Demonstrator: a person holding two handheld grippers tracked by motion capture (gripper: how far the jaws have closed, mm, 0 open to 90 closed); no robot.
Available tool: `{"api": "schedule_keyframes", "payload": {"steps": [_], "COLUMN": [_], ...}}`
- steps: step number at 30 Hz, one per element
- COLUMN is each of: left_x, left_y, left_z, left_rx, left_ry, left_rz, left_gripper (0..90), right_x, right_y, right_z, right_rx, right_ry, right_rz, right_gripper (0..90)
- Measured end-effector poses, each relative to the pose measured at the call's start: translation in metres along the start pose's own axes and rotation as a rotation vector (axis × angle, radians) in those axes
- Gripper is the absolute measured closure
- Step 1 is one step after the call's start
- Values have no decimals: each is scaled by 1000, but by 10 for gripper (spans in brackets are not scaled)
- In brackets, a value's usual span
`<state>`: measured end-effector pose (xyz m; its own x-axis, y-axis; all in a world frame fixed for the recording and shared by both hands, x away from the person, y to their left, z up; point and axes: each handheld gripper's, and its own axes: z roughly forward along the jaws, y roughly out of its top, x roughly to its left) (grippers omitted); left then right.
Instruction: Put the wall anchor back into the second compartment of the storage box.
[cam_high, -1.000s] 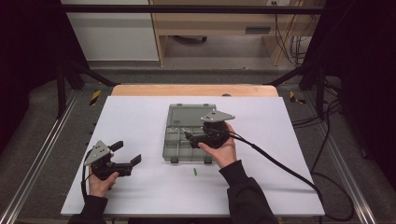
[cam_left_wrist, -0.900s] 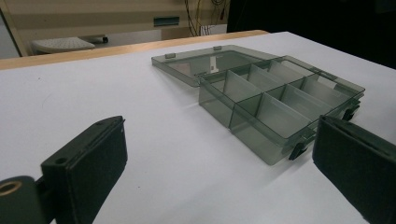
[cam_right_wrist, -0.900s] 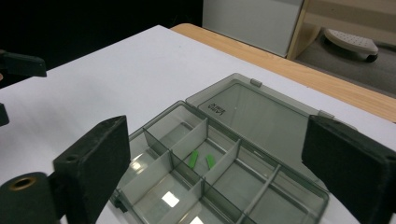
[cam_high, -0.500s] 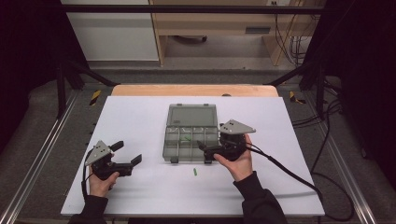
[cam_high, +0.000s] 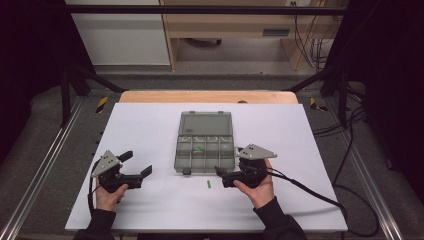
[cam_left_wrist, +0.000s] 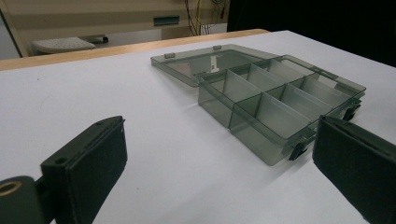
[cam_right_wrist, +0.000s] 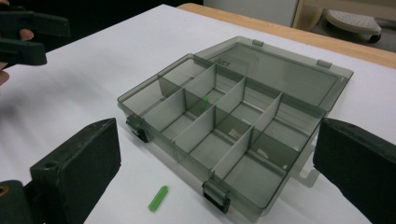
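A grey see-through compartment box (cam_high: 205, 145) (cam_right_wrist: 224, 126) (cam_left_wrist: 275, 100) lies in the middle of the white table with its lid open and flat behind it. A small green peg (cam_high: 199, 148) (cam_right_wrist: 205, 99) rests in one of its compartments. A second green peg (cam_high: 208, 184) (cam_right_wrist: 158, 198) lies on the table just in front of the box. My right gripper (cam_high: 222, 176) (cam_right_wrist: 215, 156) sits at the box's near right corner, pointing left. Its jaws have just been opening and stand open with nothing between them. My left gripper (cam_high: 136, 164) (cam_left_wrist: 219, 158) rests at the near left, open and empty.
The right gripper's cable (cam_high: 310, 192) trails off to the right across the white table (cam_high: 300, 150). A wooden strip (cam_high: 207, 96) borders the far edge. Metal rails (cam_high: 45, 165) run along both sides, and a cabinet stands beyond.
My right gripper has drawn back from over the box toward the near right, and its jaws look wider apart. The left gripper has stayed in place.
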<state>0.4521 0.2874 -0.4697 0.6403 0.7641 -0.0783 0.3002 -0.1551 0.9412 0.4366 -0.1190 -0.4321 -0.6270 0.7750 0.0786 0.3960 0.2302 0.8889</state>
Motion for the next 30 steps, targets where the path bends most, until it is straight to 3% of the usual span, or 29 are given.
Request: {"api": "schedule_keyframes", "payload": {"steps": [9, 25, 30], "left_x": [0, 0, 0], "left_y": [-1, -1, -1], "left_z": [-1, -1, -1], "left_rx": [4, 4, 3], "left_ry": [-3, 0, 0], "left_rz": [1, 3, 2], "left_gripper": [29, 29, 29], "right_x": [14, 27, 36], "right_y": [-15, -34, -38], "right_z": [9, 27, 34], "right_rx": [60, 145, 183], "right_ry": [16, 92, 93], "right_rz": [-5, -6, -57], "right_gripper": [16, 78, 102]}}
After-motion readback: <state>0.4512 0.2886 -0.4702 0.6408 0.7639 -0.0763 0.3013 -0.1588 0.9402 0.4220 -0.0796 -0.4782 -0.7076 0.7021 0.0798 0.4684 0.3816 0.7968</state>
